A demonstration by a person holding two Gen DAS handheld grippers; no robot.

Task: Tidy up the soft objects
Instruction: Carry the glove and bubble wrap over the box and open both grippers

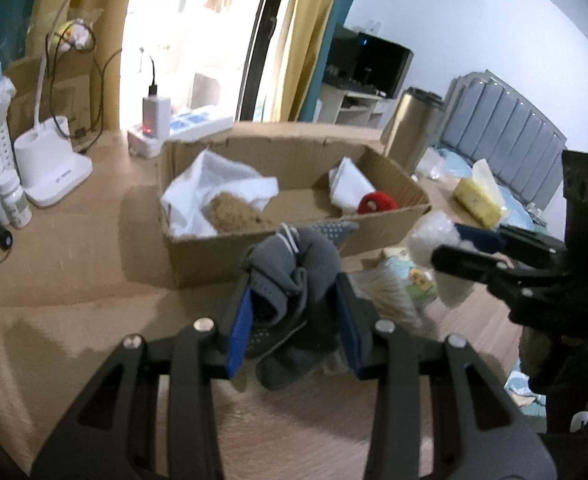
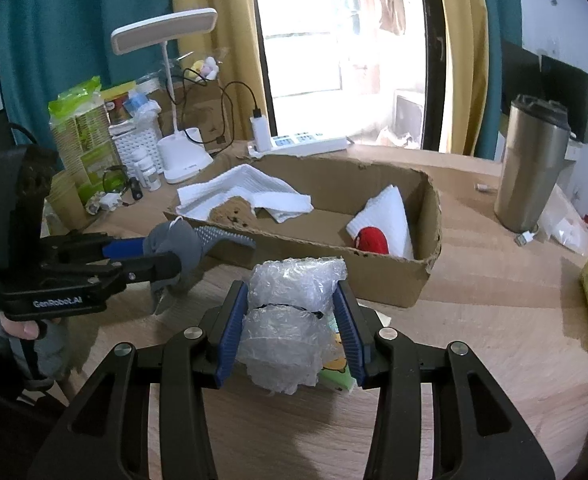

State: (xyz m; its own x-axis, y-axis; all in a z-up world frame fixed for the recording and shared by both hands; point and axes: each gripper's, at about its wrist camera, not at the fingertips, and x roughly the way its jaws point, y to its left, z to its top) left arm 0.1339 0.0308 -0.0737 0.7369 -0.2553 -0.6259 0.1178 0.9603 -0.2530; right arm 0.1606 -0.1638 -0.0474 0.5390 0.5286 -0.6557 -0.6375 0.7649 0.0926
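My left gripper [image 1: 294,312] is shut on a bundle of grey socks [image 1: 294,268] and holds it above the table, just in front of the cardboard box [image 1: 254,244]. It also shows in the right wrist view [image 2: 162,258] with the grey socks [image 2: 182,240]. My right gripper [image 2: 292,328] is shut on a wad of clear bubble wrap [image 2: 290,320], near the box's front wall [image 2: 374,280]. In the box lie a white towel [image 2: 246,192], a brown soft item [image 2: 232,210], a folded white cloth [image 2: 390,212] and a red soft item [image 2: 370,240].
A steel tumbler [image 2: 534,164] stands right of the box. A white desk lamp [image 2: 182,160], power strip [image 2: 306,144], bottles and packages crowd the back left. A yellow tissue pack [image 1: 478,196] and small packets [image 1: 406,276] lie to the right on the wooden table [image 2: 474,340].
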